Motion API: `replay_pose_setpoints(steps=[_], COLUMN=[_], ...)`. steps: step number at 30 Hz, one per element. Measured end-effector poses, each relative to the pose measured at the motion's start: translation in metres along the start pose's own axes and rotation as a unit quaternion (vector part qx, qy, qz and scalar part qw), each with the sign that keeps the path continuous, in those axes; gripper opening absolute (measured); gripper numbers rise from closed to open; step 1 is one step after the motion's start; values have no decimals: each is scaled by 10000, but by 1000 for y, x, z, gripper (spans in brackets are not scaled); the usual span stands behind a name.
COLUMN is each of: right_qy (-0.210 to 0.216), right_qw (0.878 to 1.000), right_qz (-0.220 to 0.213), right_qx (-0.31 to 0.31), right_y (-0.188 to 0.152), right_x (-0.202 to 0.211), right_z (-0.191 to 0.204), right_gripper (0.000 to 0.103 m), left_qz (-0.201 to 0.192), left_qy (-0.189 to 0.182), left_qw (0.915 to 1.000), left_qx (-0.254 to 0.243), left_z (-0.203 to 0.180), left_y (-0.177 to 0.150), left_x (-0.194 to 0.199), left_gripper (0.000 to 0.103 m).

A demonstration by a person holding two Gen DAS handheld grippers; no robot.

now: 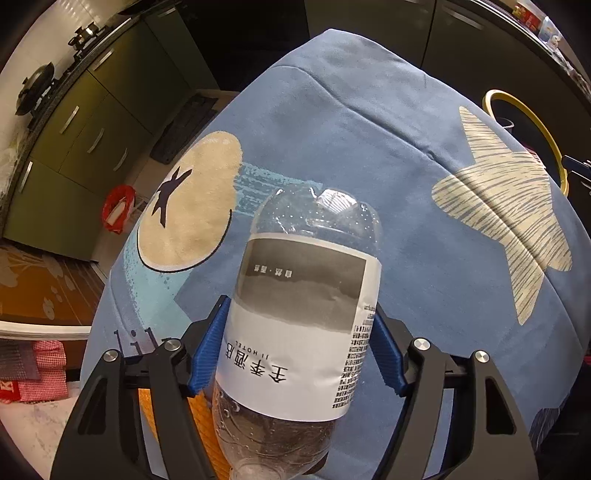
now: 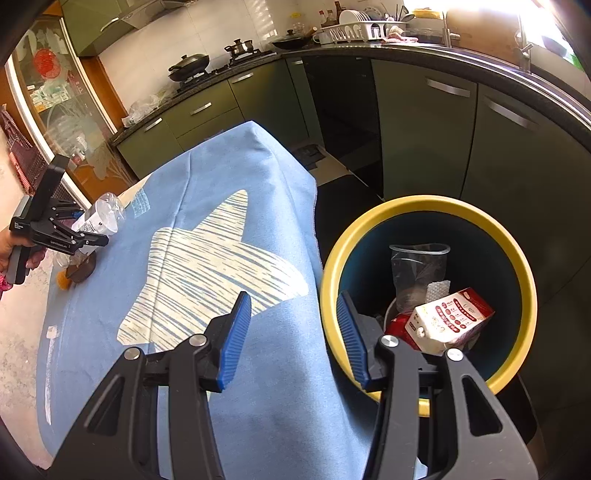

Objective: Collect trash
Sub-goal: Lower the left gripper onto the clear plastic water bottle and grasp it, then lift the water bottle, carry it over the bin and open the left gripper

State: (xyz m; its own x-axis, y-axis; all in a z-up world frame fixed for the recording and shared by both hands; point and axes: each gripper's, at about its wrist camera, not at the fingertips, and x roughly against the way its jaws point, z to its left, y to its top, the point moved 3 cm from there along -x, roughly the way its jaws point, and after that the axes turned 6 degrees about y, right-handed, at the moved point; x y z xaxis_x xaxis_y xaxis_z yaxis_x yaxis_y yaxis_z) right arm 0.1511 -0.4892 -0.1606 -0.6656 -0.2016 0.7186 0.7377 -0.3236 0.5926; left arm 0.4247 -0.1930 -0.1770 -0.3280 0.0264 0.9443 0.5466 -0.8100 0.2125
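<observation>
Left jaws against plastic bottle (image 1: 295, 332); right jaws empty, apart.

This was a home kitchen: green cabinets (image 2: 424, 122) ran under a dark counter (image 2: 388, 50) carrying a gas hob with a lidded wok (image 2: 188, 64), a dish rack (image 2: 364, 27) of plates and a sink tap (image 2: 524, 44), against white wall tiles.

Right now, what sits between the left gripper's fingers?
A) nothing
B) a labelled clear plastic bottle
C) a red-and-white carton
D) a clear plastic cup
B: the left wrist view shows the bottle between the blue pads of the left gripper, over the blue cloth.
</observation>
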Motion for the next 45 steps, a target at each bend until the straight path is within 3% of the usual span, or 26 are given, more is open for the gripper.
replay_pose_setpoints(steps=[16,27,37,45], right_qy=[259,498,448,187], right_qw=[9992,9969,9947,9915], right_qz=[-300,-594,-923,-1157], right_qx=[111,134,-35,-560], right_y=[-16,-27,-35,-47], right_x=[43,78,110,135], right_z=[8,7,-17,-70], right_gripper=[46,46,46,46], left_qz=[-399,-650,-1096,-1621], left_qy=[444,582,232,-553], left_qw=[9981,9962,9937,9819], left_qx=[157,37,-92,-814], left_z=[-11,-51,-109,-207], left_y=[-32,-50,-38,27], left_x=[90,151,194,219], left_gripper=[67,66,66,66])
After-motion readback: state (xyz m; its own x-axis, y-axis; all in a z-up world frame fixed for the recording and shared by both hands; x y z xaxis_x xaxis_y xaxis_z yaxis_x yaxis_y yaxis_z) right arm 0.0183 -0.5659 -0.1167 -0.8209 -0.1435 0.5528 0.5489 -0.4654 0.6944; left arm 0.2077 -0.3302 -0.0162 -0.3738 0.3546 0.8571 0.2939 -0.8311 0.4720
